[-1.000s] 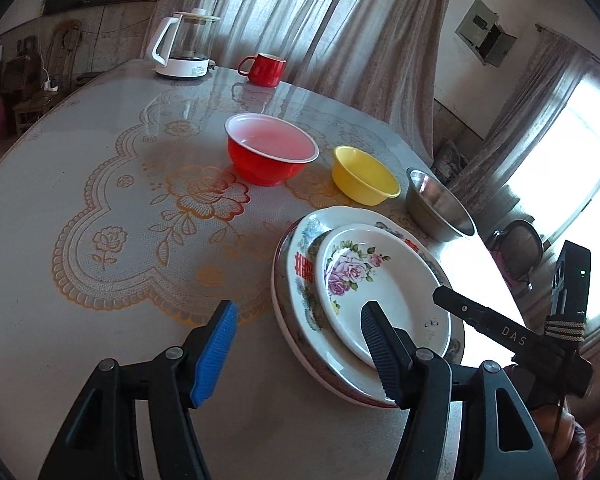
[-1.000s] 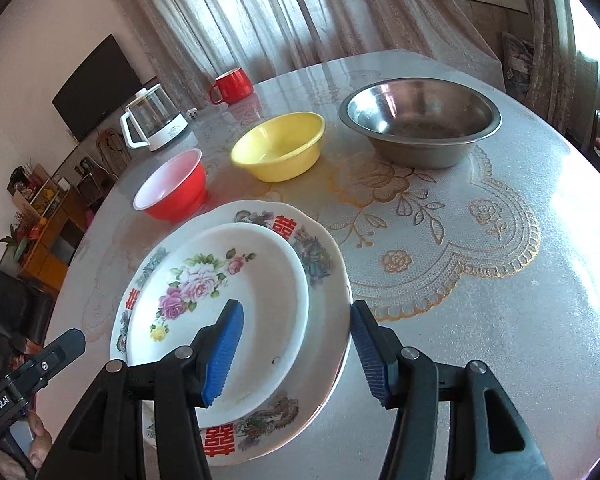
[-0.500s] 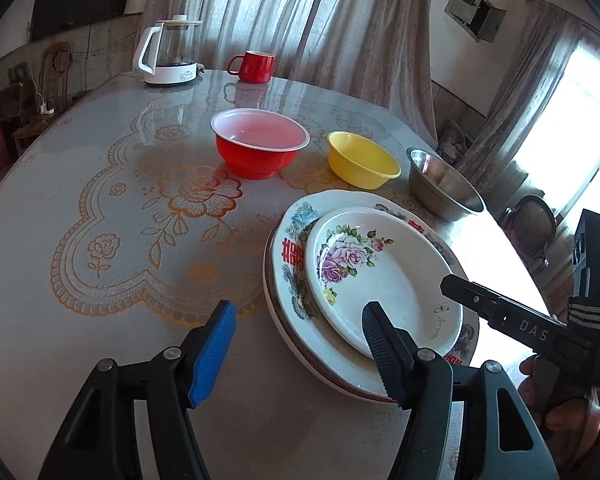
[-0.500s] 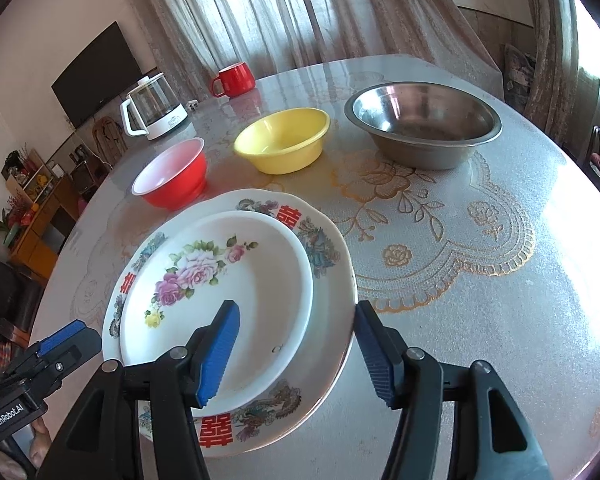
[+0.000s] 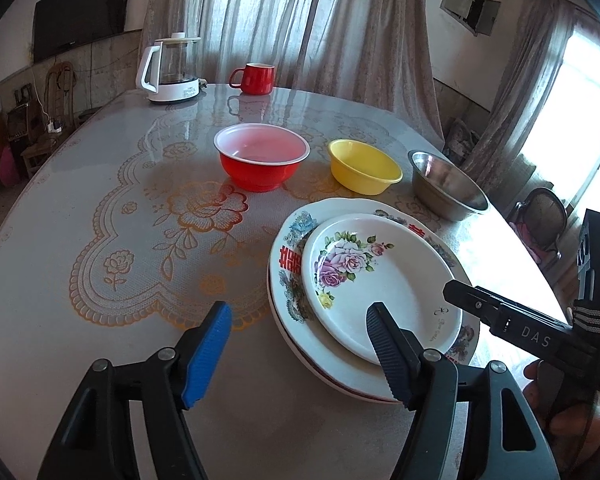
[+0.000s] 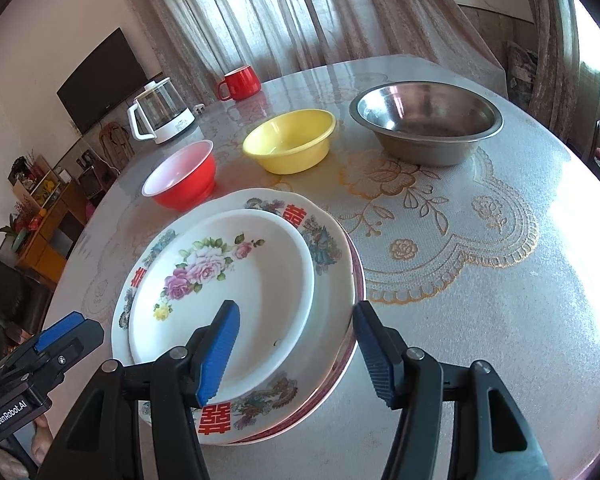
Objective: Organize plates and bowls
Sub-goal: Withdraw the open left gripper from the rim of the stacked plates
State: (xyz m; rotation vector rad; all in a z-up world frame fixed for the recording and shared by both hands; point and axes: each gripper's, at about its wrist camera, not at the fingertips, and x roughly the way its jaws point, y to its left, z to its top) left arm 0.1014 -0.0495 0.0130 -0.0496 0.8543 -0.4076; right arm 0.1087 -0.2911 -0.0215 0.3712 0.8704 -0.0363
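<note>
A stack of plates lies on the round table: a small rose-patterned plate [image 5: 380, 280] [image 6: 228, 292] on a larger plate with red characters [image 5: 290, 258] [image 6: 324, 240], with a red-rimmed plate under them. Behind stand a red bowl [image 5: 260, 162] [image 6: 182, 180], a yellow bowl [image 5: 364, 166] [image 6: 290, 140] and a steel bowl [image 5: 446, 184] [image 6: 424, 120]. My left gripper [image 5: 300, 344] is open and empty at the stack's near left edge. My right gripper [image 6: 296, 348] is open and empty over the stack's near right edge.
A glass kettle [image 5: 172, 68] [image 6: 160, 114] and a red mug [image 5: 256, 78] [image 6: 240, 82] stand at the table's far side. The table [image 5: 80, 200] has a lace-pattern cover. Curtains hang behind. Each gripper shows in the other's view.
Both grippers have drawn back a little and risen, so the view is more level. Plates and bowls have not moved. Both grippers stay open.
</note>
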